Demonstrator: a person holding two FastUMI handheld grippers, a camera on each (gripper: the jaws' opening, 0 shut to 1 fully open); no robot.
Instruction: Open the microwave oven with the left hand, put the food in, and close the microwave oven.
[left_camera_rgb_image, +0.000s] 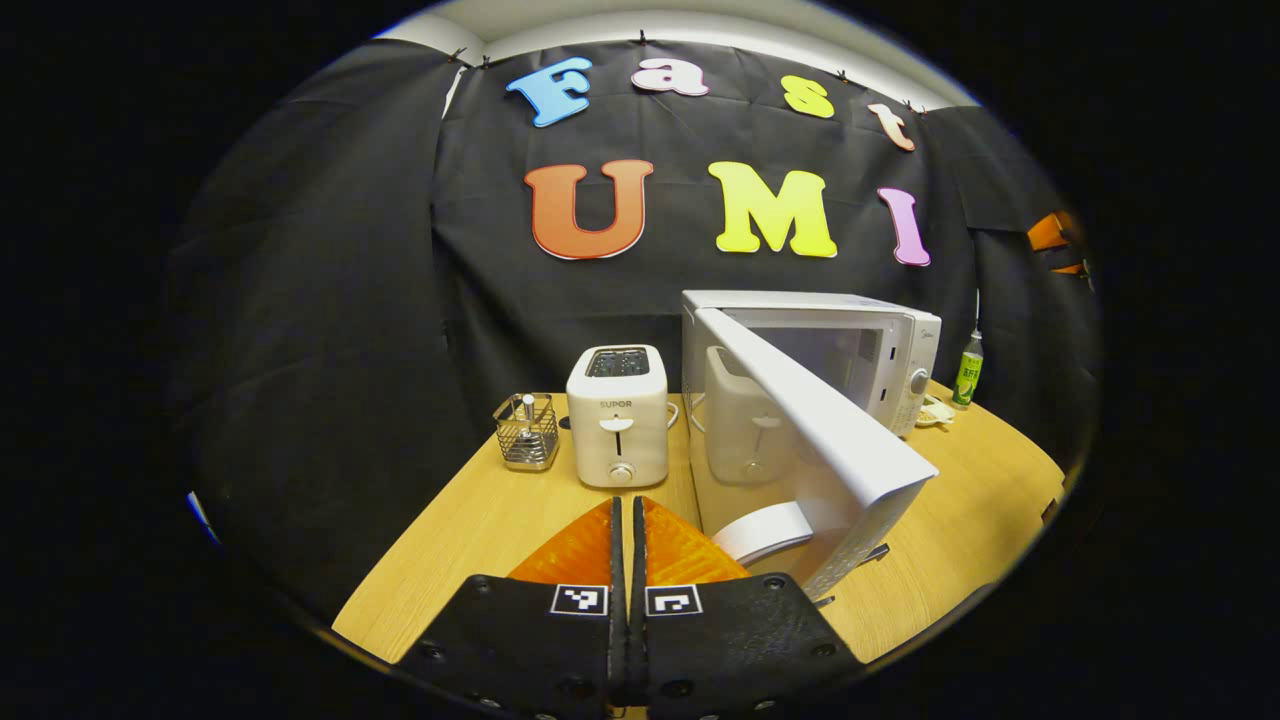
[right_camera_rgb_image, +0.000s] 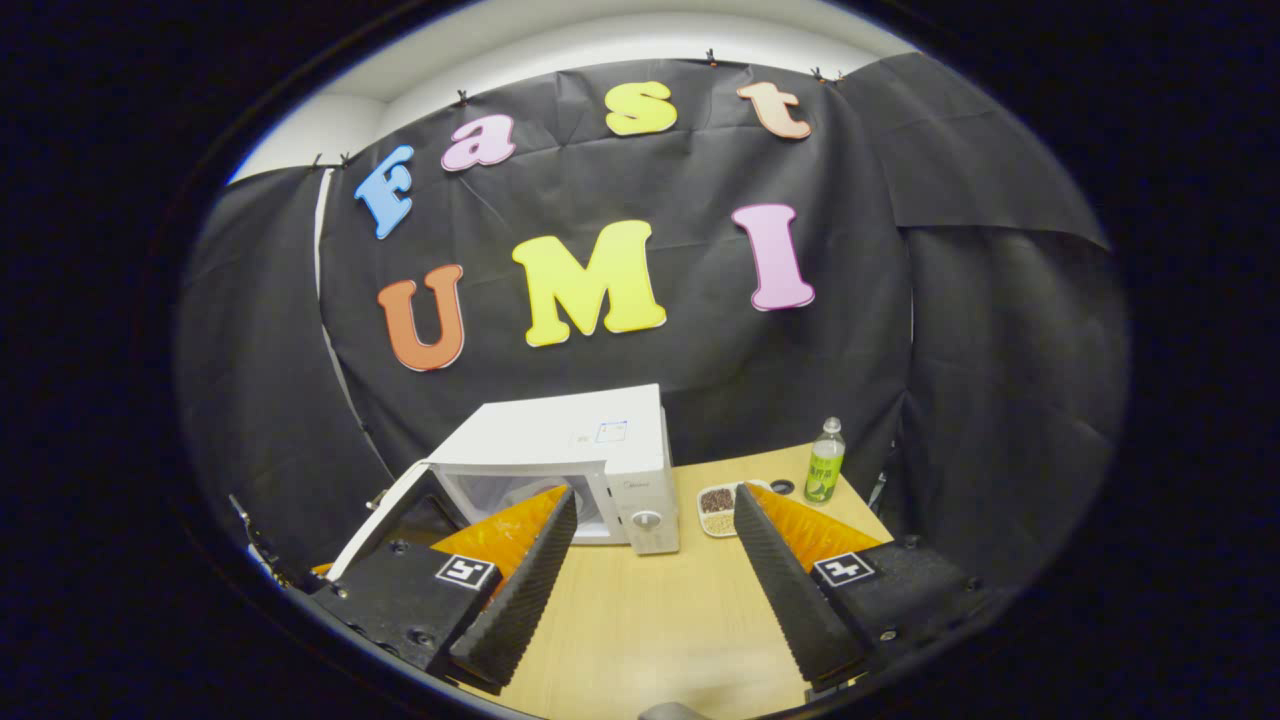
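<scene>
In the left gripper view the left hand-held gripper (left_camera_rgb_image: 628, 520) is clenched, its two fingers pressed together with nothing between them, and it hangs above the front part of the desk (left_camera_rgb_image: 480, 530). Just beside it, to its right and a little ahead, stands the open door (left_camera_rgb_image: 820, 430) of the microwave oven (left_camera_rgb_image: 860, 345); the door is white, swung out toward the hand-held gripper, and its curved handle (left_camera_rgb_image: 765, 530) is very near the fingers but does not touch them. The glossy inner face of the door mirrors the toaster (left_camera_rgb_image: 617, 415), a white one that stands straight ahead of the hand-held gripper, with a small wire basket (left_camera_rgb_image: 526, 432) to its left. In the right gripper view the right hand-held gripper (right_camera_rgb_image: 655, 530) is released, the fingers wide apart and holding nothing. Ahead of it and to the left is the microwave oven (right_camera_rgb_image: 590, 450), a white box with a knob on its control panel and the cavity open. Ahead, between the fingers and closer to the right one, lies the food (right_camera_rgb_image: 718, 508), a small white dish with dark and light pieces, on the desk (right_camera_rgb_image: 650, 620) just right of the oven. A green bottle (right_camera_rgb_image: 825, 463) stands upright a little further right. The desk is light wood, and black cloth closes the booth behind.
</scene>
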